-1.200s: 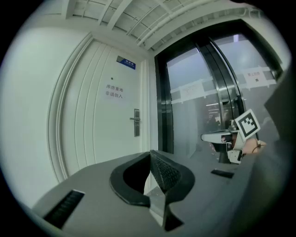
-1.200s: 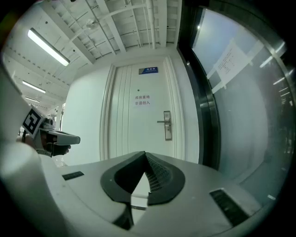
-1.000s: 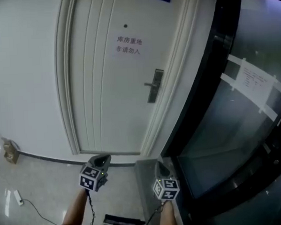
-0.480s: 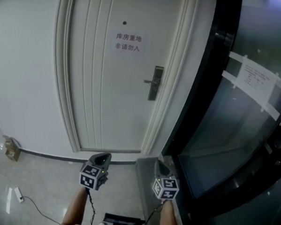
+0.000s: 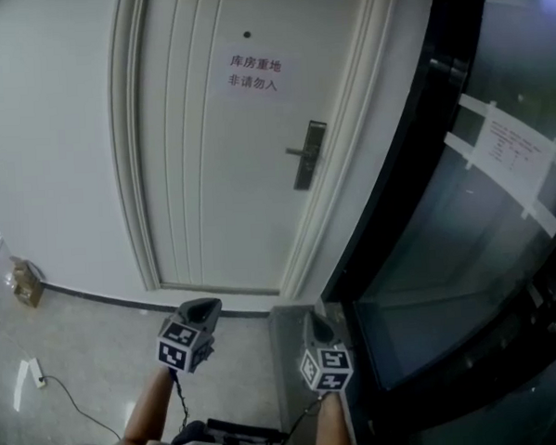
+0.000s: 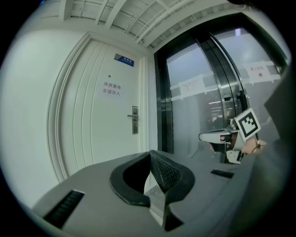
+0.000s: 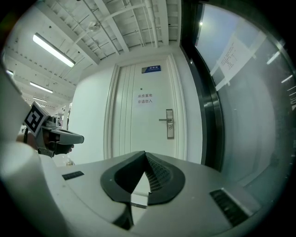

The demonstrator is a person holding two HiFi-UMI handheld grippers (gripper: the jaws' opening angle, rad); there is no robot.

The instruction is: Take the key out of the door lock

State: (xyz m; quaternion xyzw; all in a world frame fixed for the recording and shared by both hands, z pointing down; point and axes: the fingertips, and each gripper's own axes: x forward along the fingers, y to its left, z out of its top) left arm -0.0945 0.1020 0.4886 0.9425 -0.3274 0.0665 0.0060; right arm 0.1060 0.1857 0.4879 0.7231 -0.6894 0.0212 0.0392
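Both claws are held low and about level, well short of the door lock (image 5: 309, 155) and pointing toward it. The left claw (image 5: 204, 310) is below and left of the lock, and the right claw (image 5: 315, 324) is almost straight beneath it. Each has its jaws closed together with nothing between them. The left forearm (image 5: 147, 417) and right forearm (image 5: 331, 433) are bare.

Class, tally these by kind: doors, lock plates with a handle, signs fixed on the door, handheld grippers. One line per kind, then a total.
Door: 1
Lock plate with handle: 1
Signs on the door: 2, a paper notice and a blue plate
Handheld grippers: 2, the left gripper and the right gripper
Total: 6
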